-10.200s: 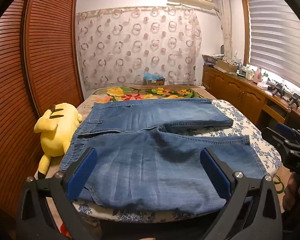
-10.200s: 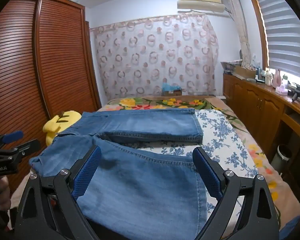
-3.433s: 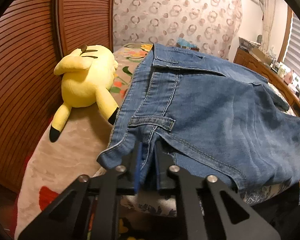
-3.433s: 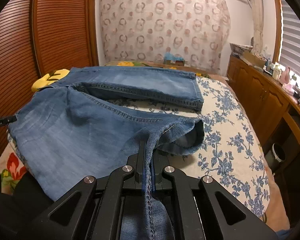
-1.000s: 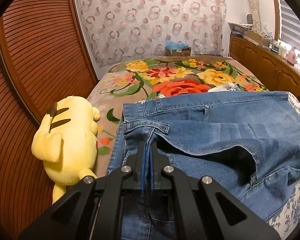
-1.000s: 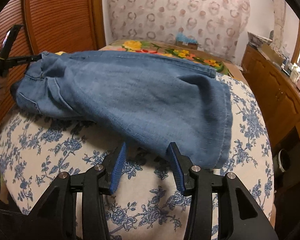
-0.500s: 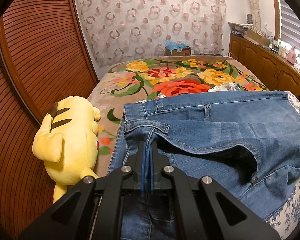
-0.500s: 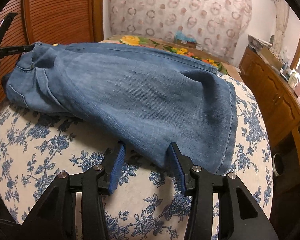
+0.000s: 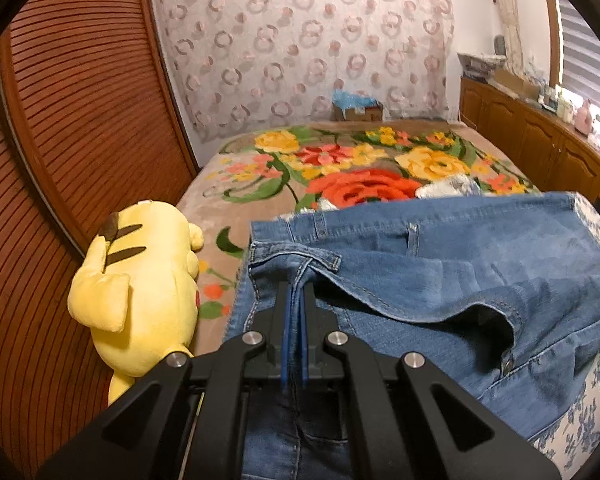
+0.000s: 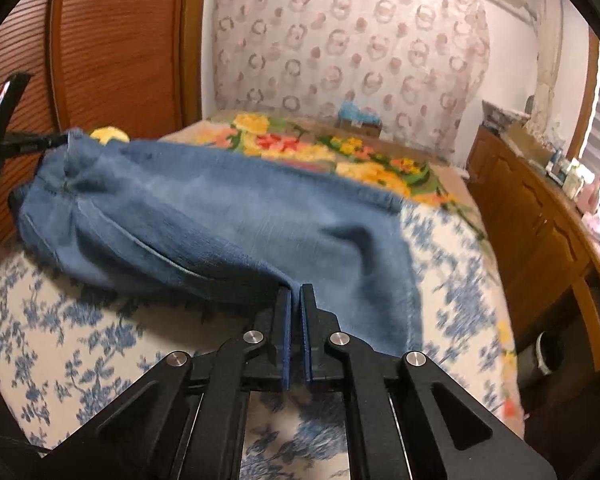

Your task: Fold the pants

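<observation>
Blue denim pants (image 9: 440, 280) lie on the bed, one leg folded over the other. My left gripper (image 9: 294, 292) is shut on the waistband at a belt loop, at the pants' left end. In the right wrist view the pants (image 10: 220, 220) stretch from the left gripper (image 10: 32, 142) at the far left to the hem at the right. My right gripper (image 10: 296, 292) is shut on the near edge of the leg, close to the hem.
A yellow plush toy (image 9: 136, 280) lies on the bed left of the waistband. The bed has a floral blanket (image 9: 360, 172) at the back and a blue-flowered sheet (image 10: 60, 320) in front. A wooden wardrobe (image 9: 60, 140) stands left, wooden cabinets (image 10: 540, 216) right.
My right gripper, open half a second ago around the leg's near edge, has shut on it. My left gripper keeps its hold on the waistband and has barely moved.
</observation>
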